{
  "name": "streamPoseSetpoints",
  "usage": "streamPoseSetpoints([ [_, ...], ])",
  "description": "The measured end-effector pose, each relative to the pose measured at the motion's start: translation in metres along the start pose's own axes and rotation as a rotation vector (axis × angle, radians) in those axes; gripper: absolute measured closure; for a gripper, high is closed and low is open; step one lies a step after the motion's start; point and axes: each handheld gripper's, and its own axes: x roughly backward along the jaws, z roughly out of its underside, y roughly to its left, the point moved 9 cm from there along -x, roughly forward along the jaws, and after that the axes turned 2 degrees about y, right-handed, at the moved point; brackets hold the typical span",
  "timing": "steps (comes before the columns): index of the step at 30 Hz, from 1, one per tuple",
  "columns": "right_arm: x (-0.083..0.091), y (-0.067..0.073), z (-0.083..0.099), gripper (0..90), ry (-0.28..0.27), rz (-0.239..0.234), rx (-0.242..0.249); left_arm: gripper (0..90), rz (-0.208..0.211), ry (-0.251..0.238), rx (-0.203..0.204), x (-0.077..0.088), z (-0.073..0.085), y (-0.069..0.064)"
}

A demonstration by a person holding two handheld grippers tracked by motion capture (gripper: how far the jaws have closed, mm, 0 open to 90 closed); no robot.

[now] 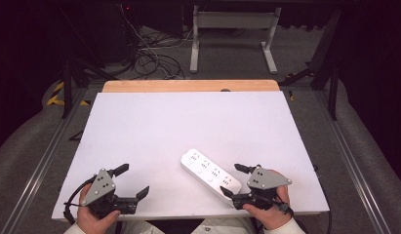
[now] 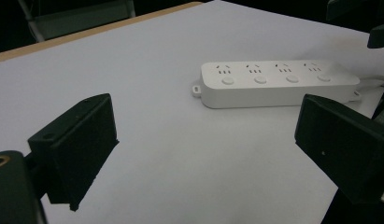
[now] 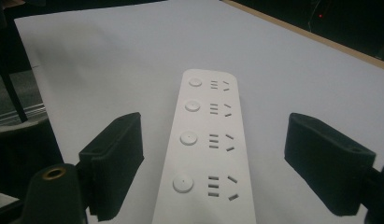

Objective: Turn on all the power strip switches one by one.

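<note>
White tabletop [image 1: 154, 126] is bare except for a power strip [image 1: 210, 174] lying flat near the front edge, right gripper [image 1: 233, 181] wide open straddling its near end, left gripper [image 1: 131, 181] wide open too, so I'd centre before squeezing.

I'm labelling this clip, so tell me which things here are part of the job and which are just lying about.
Part of the job:
white power strip
right gripper, open, astride the strip's near end
left gripper, open, empty

Just lying about:
cables on the floor
grey metal stand
</note>
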Motion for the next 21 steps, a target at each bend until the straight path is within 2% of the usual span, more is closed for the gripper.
streamPoseSetpoints([
  [15, 0.004, 0.001, -0.010, 22.2, -0.015, -0.004, 0.010, 6.2, -0.008, 0.004, -0.012, 0.000, 0.000, 0.000],
  [17, 0.004, 0.001, -0.012, 25.8, -0.008, -0.008, 0.018, 6.4, -0.005, 0.002, -0.012, 0.000, 0.000, -0.001],
  [21, 0.007, 0.000, -0.018, 40.5, 0.016, -0.026, 0.034, 6.6, -0.008, 0.006, -0.009, 0.000, 0.001, -0.001],
])
